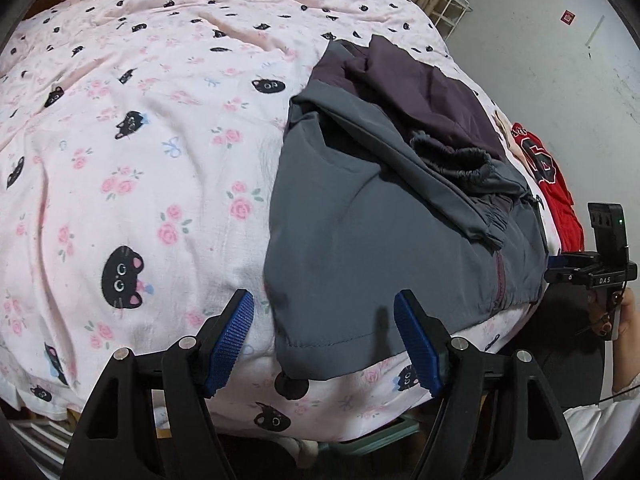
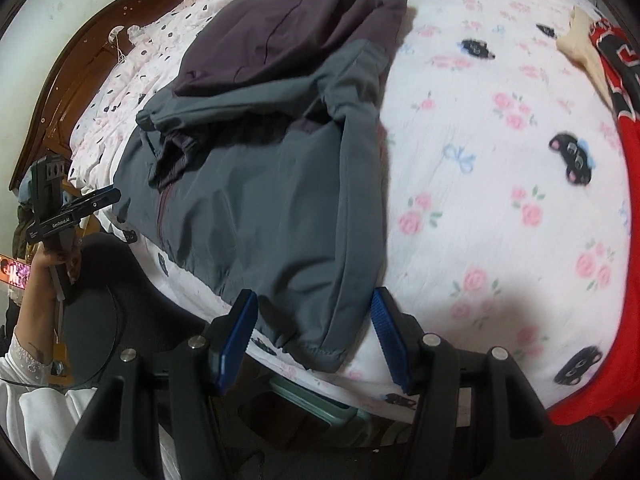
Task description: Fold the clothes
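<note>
1 grey-and-purple jacket (image 1: 352, 216) lies on 1 bed with a pink cat-and-rose sheet (image 1: 140, 128). 1 red jersey (image 1: 548, 168) lies near the bed's edge, and 1 cream cloth (image 2: 580, 40) beside it. 2 grippers show, left gripper (image 1: 324, 344) and right gripper (image 2: 314, 340), each with 2 blue pads, and 2 hands hold them.

My bed in a plain bedroom.
Pink cat-and-rose bedsheet (image 1: 140, 140) fills the frame; dark wooden headboard (image 2: 72, 80) at upper left, grey wall (image 1: 540, 60) at upper right.
</note>
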